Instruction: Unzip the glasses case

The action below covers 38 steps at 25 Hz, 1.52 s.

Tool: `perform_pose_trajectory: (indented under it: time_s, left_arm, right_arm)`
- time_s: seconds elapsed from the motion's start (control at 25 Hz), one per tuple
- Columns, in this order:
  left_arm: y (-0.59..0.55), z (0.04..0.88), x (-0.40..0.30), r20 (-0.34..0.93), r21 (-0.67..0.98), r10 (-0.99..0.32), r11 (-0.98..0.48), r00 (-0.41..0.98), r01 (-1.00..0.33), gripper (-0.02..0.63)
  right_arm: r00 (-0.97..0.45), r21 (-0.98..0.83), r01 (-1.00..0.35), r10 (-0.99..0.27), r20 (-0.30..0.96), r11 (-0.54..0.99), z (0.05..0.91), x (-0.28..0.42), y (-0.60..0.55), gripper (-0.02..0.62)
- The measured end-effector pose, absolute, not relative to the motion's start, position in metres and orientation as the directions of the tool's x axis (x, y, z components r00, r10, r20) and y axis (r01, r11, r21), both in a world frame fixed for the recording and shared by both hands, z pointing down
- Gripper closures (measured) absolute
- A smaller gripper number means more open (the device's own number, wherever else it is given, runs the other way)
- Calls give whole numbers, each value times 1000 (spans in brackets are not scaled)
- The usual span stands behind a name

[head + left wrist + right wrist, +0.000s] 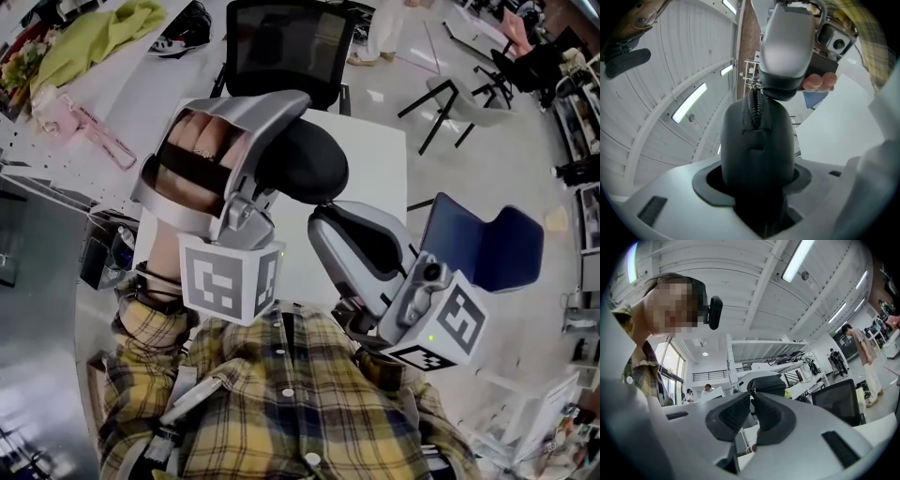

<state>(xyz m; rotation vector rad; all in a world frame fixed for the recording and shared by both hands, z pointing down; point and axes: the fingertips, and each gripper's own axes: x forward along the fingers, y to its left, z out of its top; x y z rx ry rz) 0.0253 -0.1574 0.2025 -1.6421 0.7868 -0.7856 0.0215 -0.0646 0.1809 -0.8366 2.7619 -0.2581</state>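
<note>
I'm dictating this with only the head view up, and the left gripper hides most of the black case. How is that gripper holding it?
Observer: The left gripper view shows the left gripper shut on one end of the glasses case. The zip faces its camera.
Operator: Is the right one on the pull?
Observer: In the right gripper view, the right gripper has its jaws together on what looks like the small metal zip pull.
Operator: Where along the zip is that?
Observer: In the left gripper view, it is at the end of the zip farthest from the left gripper's jaws.
</note>
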Motion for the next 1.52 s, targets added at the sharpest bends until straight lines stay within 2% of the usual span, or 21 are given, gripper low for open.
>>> perform_pose_trajectory:
  time_s: [0.36, 0.96, 1.52]
  left_arm:
    - [-160, 205, 24, 95, -978, -820, -181, 564, -99, 362]
    - [-146, 211, 27, 111, -958, -777, -250, 620, -142, 362]
    - [-121, 223, 35, 136, -931, -706, -332, 695, -155, 363]
  right_arm:
    - [-782, -219, -574, -607, -141, 789, 184, 20, -70, 595]
    - [-750, -169, -639, -656, -80, 751, 188, 38, -62, 597]
    - [-755, -138, -647, -656, -21, 750, 195, 52, -59, 597]
